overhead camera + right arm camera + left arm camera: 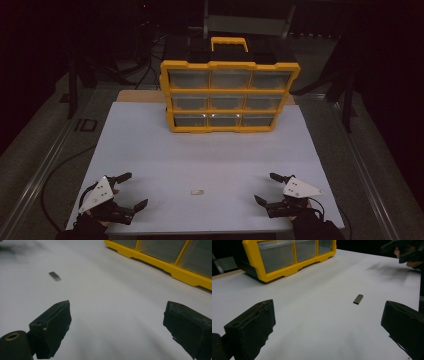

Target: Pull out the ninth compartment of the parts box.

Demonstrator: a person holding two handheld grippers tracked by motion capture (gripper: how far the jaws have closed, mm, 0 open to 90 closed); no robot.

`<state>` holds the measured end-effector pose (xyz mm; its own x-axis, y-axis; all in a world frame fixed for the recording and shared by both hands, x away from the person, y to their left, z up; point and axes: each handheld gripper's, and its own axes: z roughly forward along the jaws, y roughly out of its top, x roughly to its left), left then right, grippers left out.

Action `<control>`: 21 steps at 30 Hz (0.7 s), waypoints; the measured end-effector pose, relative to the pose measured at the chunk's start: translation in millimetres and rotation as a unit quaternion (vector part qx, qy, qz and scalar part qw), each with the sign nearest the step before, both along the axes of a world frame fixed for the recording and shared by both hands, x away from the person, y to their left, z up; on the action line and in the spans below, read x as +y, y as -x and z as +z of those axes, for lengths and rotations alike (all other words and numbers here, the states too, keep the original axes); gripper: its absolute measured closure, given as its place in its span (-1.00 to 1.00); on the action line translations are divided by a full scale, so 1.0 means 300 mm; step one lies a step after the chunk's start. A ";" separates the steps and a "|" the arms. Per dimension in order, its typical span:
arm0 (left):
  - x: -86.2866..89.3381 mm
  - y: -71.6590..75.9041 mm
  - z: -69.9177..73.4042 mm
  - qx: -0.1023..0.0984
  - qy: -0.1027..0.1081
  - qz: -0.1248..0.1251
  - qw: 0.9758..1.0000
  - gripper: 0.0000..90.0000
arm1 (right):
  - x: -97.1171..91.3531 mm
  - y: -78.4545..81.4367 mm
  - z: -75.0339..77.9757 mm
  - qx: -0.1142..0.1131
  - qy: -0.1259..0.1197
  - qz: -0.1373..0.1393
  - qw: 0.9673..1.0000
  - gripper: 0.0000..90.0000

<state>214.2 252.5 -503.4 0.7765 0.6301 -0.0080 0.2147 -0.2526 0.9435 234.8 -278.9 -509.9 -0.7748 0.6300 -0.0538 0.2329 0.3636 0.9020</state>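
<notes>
A small flat grey metal piece (198, 191) lies on the white table top (210, 155) near its front edge, between the two hands. The left gripper view shows the piece (358, 299) ahead and to the right; the right gripper view has the piece (54, 276) ahead at upper left. My left gripper (136, 190) rests at the front left, jaws wide open and empty. At the front right my right gripper (266, 188) is open too, nothing between its jaws. A yellow drawer organizer (229, 95) with clear drawers stands at the far middle.
The organizer has a yellow carry handle (229, 43) on top and three rows of three drawers. Cables trail off both grippers at the table's front corners. Dark floor and stands surround the table.
</notes>
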 end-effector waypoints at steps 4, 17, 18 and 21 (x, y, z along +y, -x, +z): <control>-0.003 -0.002 0.001 -0.001 0.000 0.000 1.000 -1.00 | -0.003 0.000 -0.003 0.003 0.003 0.001 1.000 -0.83; -0.004 0.004 0.002 -0.005 -0.003 -0.005 1.000 -1.00 | 0.007 0.005 0.004 0.011 0.005 0.011 1.000 -0.83; -0.004 0.004 0.002 -0.005 -0.003 -0.005 1.000 -1.00 | 0.009 0.005 0.004 0.009 0.010 0.012 1.000 -0.83; -0.005 0.006 -0.002 -0.003 -0.007 -0.007 1.000 -1.00 | 0.016 0.006 0.010 0.007 0.011 0.015 1.000 -0.83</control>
<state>212.6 251.1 -504.0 0.7852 0.6192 0.0051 0.2063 -0.2694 0.9407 232.9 -274.0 -507.0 -0.7939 0.6054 -0.0567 0.2343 0.3906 0.8902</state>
